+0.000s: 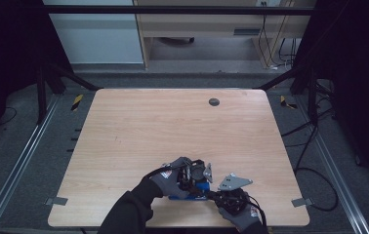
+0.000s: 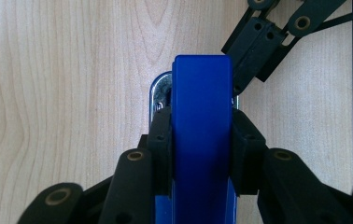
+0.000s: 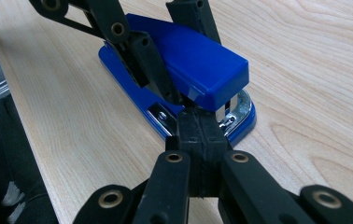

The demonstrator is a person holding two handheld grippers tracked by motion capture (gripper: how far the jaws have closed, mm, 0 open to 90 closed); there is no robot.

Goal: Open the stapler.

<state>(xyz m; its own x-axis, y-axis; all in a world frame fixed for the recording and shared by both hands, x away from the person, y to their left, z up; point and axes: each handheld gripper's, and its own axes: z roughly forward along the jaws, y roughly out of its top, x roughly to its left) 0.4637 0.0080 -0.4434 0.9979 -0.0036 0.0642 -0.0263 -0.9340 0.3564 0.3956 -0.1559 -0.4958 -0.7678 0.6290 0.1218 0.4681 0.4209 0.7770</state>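
A blue stapler (image 3: pixel 188 65) with chrome base plate lies flat near the table's front edge.

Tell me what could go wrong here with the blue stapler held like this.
The left gripper clamps the blue stapler only by its smooth top arm, so it might slip or twist out. The right gripper, shut, has its tips at the stapler's mouth beside the metal plate; pushing there could slide the stapler along the table or jam the tips.

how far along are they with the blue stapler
Done: the left hand-held gripper is clamped on the sides of the stapler, holding it flat on the table. In hand: the right hand-held gripper, jaws shut, has its tip at the stapler's front, under the top arm. Left: whatever happens at that mouth; no paper is visible.
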